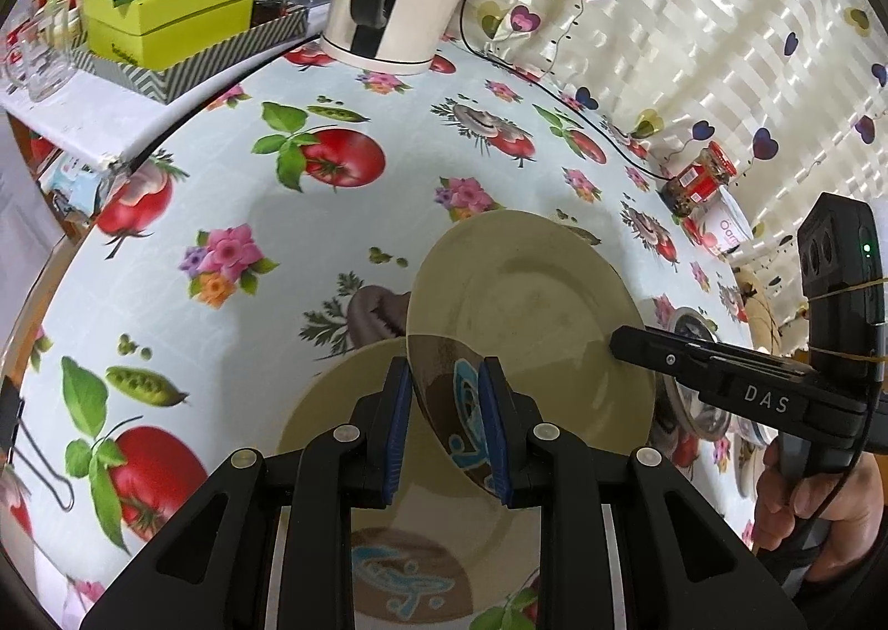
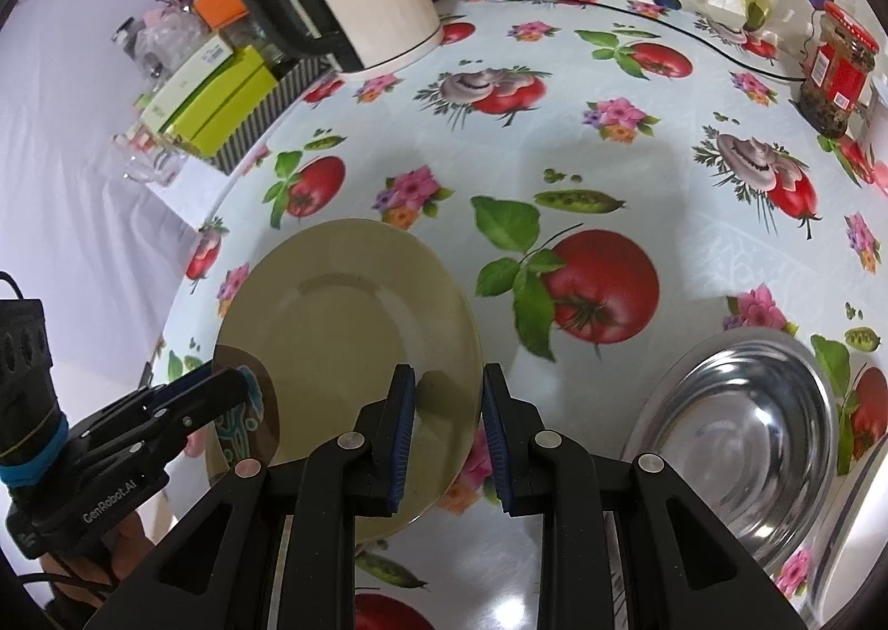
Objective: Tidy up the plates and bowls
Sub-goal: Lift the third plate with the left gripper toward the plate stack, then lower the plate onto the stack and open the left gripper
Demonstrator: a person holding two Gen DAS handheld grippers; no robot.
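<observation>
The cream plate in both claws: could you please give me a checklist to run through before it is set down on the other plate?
1. Left claw clamped on the held plate at its patterned rim: ok.
2. Right claw closed over the opposite rim: ok.
3. Second plate lies on the tablecloth beneath the left claw, its visible part bare: ok.
4. Held plate centred over the second plate: not ok, it overlaps only one side.
5. Steel bowl apart from both plates, off to the right: ok.
6. Held plate level: cannot tell through the fisheye views.
</observation>
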